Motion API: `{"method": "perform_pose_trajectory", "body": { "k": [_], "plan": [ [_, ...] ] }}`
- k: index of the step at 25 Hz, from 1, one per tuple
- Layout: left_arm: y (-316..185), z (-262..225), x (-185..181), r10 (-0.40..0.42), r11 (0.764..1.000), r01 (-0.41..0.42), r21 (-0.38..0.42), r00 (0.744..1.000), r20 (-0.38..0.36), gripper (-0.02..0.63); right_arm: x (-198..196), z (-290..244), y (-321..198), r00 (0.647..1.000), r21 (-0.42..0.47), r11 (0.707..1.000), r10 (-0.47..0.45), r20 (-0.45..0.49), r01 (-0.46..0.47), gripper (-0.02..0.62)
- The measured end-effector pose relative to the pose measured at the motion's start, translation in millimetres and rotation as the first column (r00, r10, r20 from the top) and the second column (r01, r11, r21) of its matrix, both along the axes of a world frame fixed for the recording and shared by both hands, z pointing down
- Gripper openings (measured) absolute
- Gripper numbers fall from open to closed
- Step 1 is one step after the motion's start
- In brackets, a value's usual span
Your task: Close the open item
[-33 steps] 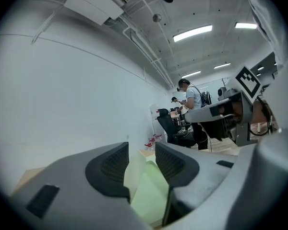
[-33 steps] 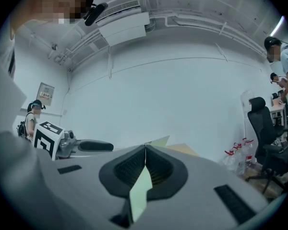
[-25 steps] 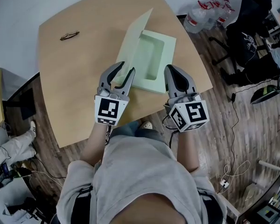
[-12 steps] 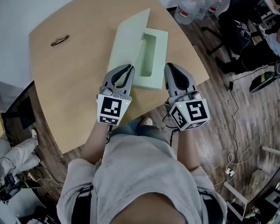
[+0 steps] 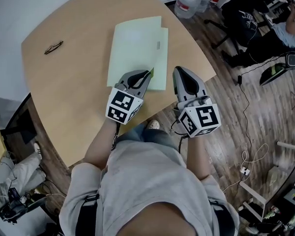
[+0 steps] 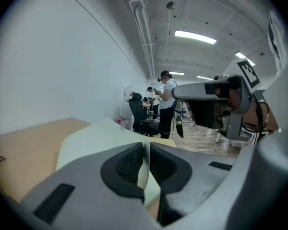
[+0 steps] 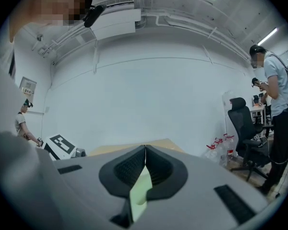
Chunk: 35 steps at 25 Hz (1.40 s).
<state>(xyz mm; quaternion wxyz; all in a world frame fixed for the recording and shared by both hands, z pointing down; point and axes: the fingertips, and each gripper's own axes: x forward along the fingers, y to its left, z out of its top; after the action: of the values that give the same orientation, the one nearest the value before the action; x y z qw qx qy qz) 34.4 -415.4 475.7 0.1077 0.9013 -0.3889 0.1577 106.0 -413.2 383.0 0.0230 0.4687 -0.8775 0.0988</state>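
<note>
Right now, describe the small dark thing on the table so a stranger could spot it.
On the light wooden table, well left of the flat pale green box and near the far left edge, lies what looks like folded glasses. It is the only thin, dark, wiry thing there; the box is broad and pale.

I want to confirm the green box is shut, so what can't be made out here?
- Inside of the box: head view, the lid covers it.
- Most of the box: right gripper view, the right tongs block all but a green sliver.
- Dark object on the table: head view, too small to identify.
</note>
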Motion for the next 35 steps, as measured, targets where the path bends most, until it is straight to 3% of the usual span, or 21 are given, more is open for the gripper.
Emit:
{"method": "perform_pose_trajectory", "body": {
  "k": [6, 9, 22, 35],
  "plan": [
    [1.7, 31.9, 27.1, 0.086, 0.994, -0.081, -0.07, 0.994, 0.07, 0.031, 13.1, 5.3, 0.7, 0.999, -0.017, 0.999, 0.035, -0.008, -0.036, 0.009],
    [1.5, 47.4, 35.1, 0.108, 0.988, -0.098, -0.122, 0.991, 0.077, 0.031, 18.2, 9.3, 1.4, 0.999, -0.026, 0.999, 0.045, -0.013, -0.046, 0.009],
    [1.9, 86.3, 56.6, 0.2, 0.96, -0.144, -0.24, 0.953, 0.229, 0.031, 34.6, 16.7, 1.8, 0.997, -0.045, 0.996, 0.074, -0.019, -0.075, 0.009],
    [5.1, 108.9, 64.5, 0.281, 0.919, -0.173, -0.355, 0.919, 0.277, 0.043, 41.6, 19.2, -1.8, 0.997, -0.045, 0.996, 0.076, -0.006, -0.076, 0.009]
  ]
}}
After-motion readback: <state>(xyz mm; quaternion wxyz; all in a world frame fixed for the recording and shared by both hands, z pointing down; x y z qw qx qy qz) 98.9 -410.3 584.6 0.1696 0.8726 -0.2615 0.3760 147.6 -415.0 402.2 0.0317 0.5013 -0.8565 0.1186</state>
